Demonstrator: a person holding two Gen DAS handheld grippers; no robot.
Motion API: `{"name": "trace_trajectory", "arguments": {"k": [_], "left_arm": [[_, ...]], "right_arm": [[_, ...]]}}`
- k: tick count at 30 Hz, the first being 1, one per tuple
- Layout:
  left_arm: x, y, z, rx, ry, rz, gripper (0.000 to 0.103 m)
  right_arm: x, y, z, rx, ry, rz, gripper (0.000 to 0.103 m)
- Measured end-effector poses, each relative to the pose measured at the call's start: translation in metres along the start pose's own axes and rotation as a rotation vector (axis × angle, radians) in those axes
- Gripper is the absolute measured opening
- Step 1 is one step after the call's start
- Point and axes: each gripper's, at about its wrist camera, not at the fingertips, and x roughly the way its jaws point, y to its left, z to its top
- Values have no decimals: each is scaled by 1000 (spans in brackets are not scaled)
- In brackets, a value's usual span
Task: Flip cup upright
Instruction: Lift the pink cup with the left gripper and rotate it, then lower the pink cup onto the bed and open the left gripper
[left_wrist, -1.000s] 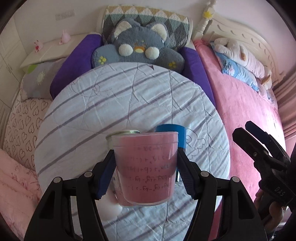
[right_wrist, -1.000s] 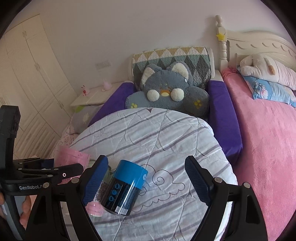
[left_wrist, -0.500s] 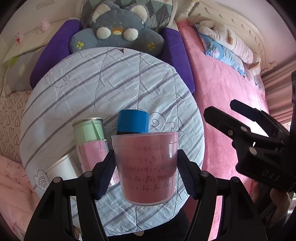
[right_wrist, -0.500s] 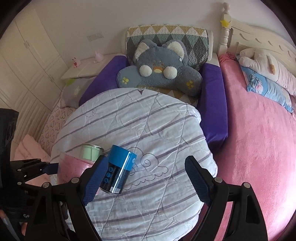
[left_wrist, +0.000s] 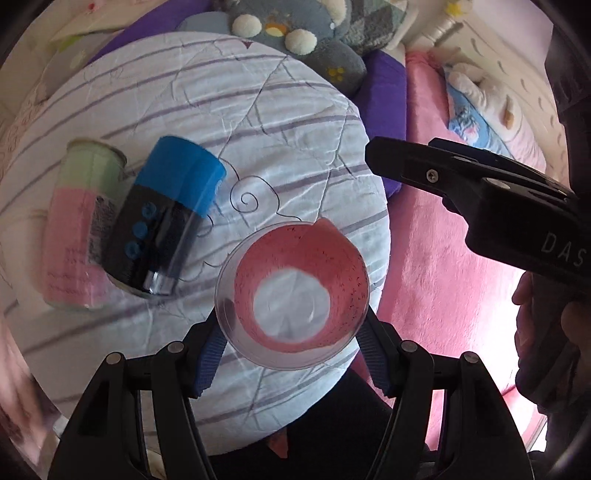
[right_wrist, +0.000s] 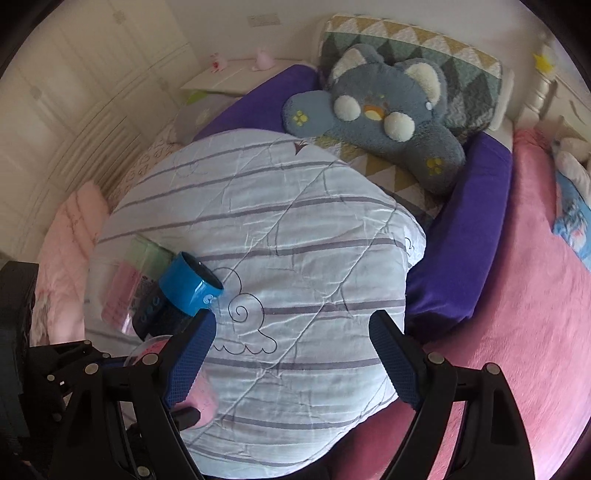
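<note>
I am holding the clear plastic cup with the pink paper liner clamped in my left gripper, over the near edge of the round table with the striped white quilted cover. Its long axis is running straight down my fingers, mouth towards the camera and base towards the cover, so I judge it nearly upright and needing only lowering. My right gripper is hovering with fingers wide apart, empty, just beside. The blue-capped black canister is lying on its side to the left, near the cup.
</note>
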Motion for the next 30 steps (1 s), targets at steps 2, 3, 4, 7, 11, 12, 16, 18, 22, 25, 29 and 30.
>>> {"name": "trace_trajectory", "arguments": {"k": [2,3,4,7,11,12,16,18,22,25,29,30], "left_arm": [[5,-2,-11,-58,-33,17,67],[7,-1,-15,-83,-48,23,67],[11,0,-19,-105,-60,31,67],[28,7,-27,-179,-100,46,67],[43,14,-41,-238,-176,63,67],[44,14,-42,-242,-189,70,67],[34,11,-41,-238,-305,114,67],[34,14,-42,-254,-329,118,66],[42,16,-46,-281,-334,145,66],[43,19,-47,-315,-376,162,67],[42,17,-50,-340,-417,182,81],[40,16,-52,-345,-426,178,85]], "right_arm": [[6,1,-2,-82,9,27,86],[9,2,-3,-111,11,41,86],[13,3,-4,-138,21,60,86],[23,6,-9,-224,12,89,86],[34,5,-19,-294,-27,123,86],[35,4,-22,-302,-42,134,86],[30,2,-33,-312,-114,196,86],[24,0,-38,-308,-157,212,86],[16,-6,-50,-305,-226,221,86],[16,-12,-57,-299,-250,239,86],[21,-15,-64,-293,-255,267,86],[22,-16,-66,-289,-258,279,86]]}}
